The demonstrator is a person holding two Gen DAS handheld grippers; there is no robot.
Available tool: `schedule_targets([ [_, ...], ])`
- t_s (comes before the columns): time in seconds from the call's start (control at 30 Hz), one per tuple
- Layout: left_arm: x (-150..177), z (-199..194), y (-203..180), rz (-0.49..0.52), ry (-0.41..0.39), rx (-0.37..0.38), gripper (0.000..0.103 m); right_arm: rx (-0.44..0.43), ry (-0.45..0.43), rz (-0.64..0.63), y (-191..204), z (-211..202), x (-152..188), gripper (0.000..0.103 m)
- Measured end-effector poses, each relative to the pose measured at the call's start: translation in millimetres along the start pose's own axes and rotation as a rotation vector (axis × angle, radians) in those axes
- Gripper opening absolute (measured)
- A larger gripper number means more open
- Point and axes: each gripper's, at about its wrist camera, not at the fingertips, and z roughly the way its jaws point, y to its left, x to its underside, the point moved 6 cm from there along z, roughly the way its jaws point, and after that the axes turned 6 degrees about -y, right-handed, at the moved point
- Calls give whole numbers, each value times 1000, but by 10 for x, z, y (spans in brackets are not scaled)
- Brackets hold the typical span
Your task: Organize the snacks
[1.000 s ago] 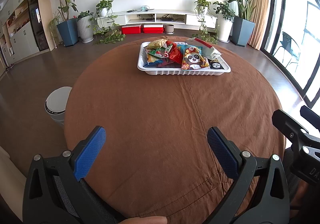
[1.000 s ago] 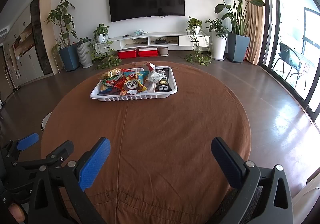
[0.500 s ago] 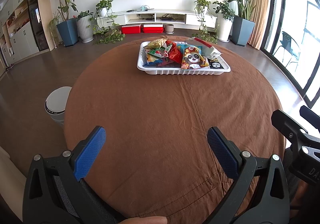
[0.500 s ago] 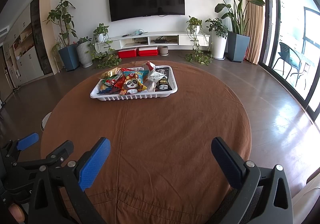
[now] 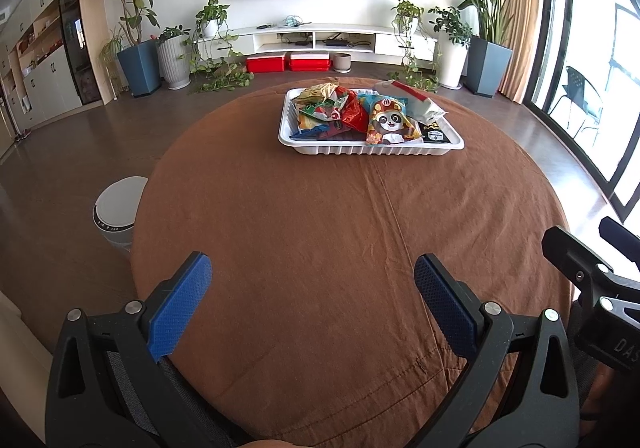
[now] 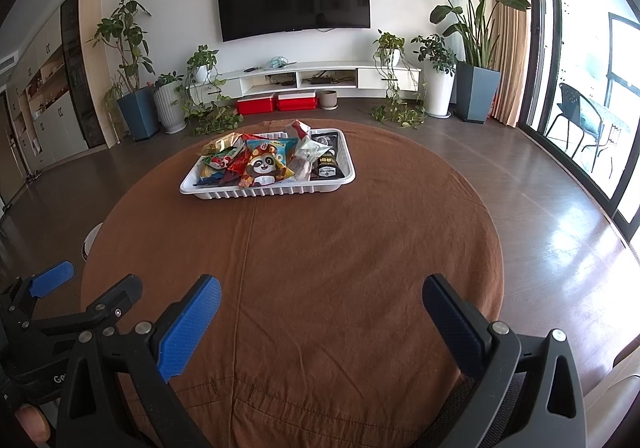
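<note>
A white ribbed tray (image 5: 320, 148) (image 6: 224, 193) sits on the far half of the round brown-clothed table (image 5: 340, 232) (image 6: 304, 264). It holds several snack packets, among them a panda-print bag (image 5: 390, 122) (image 6: 262, 164), a red and gold bag (image 5: 328, 104), a white packet (image 5: 416, 104) and a black pouch (image 6: 326, 164). My left gripper (image 5: 312, 288) is open and empty over the table's near edge. My right gripper (image 6: 320, 308) is open and empty beside it, to its right.
A white round bin (image 5: 118, 208) stands on the floor left of the table. Potted plants (image 6: 132, 68), a low TV shelf (image 6: 304, 78) with red boxes (image 6: 276, 102) and a glass door (image 6: 592, 88) lie beyond. Dark wood floor surrounds the table.
</note>
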Motion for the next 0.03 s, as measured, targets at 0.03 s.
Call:
schedule_targets([
  [0.03, -1, 12, 6, -1, 2, 2, 103, 0, -1, -2, -1, 3, -4, 103],
])
